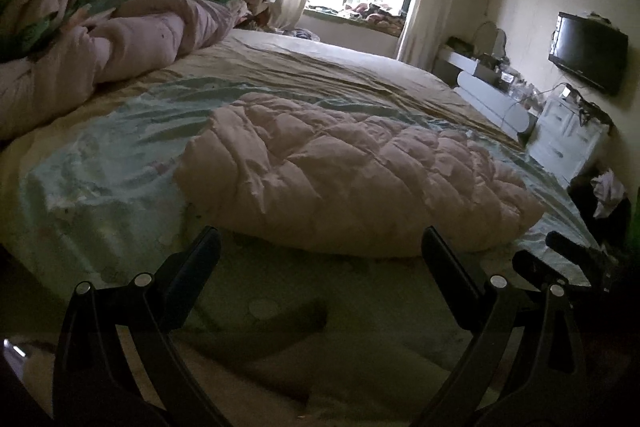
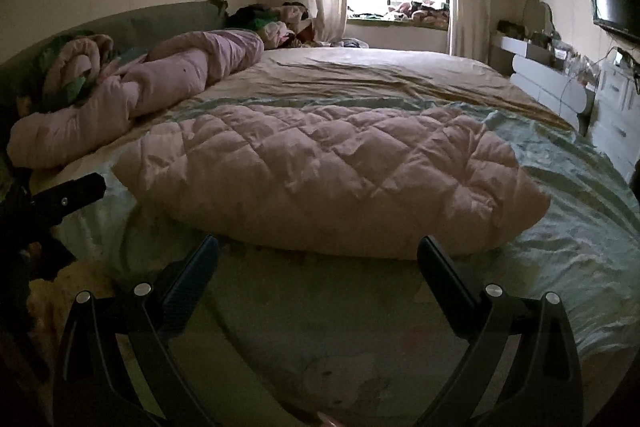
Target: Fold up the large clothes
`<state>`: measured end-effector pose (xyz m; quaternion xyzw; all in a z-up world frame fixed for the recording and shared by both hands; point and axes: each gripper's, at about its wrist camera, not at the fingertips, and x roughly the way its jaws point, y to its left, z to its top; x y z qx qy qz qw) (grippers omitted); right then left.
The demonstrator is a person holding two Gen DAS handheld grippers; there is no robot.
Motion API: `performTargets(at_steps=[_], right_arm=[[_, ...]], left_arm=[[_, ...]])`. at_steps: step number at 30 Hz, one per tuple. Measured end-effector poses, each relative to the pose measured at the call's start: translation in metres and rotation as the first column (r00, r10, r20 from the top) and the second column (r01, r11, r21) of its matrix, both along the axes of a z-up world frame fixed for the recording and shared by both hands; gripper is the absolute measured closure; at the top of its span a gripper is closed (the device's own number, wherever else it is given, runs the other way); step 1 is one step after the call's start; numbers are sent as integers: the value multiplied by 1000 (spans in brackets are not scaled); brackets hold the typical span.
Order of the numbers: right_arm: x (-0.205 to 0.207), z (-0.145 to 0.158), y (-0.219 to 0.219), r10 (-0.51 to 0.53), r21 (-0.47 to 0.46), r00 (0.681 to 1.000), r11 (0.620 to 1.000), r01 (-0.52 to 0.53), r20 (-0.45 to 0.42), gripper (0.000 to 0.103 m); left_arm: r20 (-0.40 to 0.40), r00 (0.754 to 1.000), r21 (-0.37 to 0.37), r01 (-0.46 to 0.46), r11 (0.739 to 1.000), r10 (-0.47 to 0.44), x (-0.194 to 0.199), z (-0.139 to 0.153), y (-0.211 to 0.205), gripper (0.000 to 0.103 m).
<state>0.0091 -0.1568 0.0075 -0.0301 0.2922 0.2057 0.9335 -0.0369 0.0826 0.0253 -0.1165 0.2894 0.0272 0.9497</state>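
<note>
A pale pink quilted garment (image 1: 352, 167) lies in a folded, puffy bundle on the light green sheet of the bed (image 1: 100, 163). It also shows in the right wrist view (image 2: 332, 175). My left gripper (image 1: 320, 247) is open and empty, just short of the bundle's near edge. My right gripper (image 2: 318, 255) is open and empty, also just short of the near edge. The right gripper's tip (image 1: 568, 247) shows at the right of the left wrist view. The left gripper's tip (image 2: 76, 191) shows at the left of the right wrist view.
A rolled pink duvet (image 2: 132, 95) and green bedding (image 2: 64, 71) lie along the headboard at the left. A tan sheet (image 2: 380, 75) covers the far half of the bed. White drawers (image 1: 568, 135), a dressing table (image 1: 476, 67) and a wall television (image 1: 588, 51) stand at the right.
</note>
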Motion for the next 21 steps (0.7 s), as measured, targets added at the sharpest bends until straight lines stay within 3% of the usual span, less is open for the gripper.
performTargets(at_steps=[21], right_arm=[[-3,-2,-3,8,1,1000,1000,-8,-11,4]], left_arm=[[-23,1000,8,-14,1000,14,-3,-1,-1,9]])
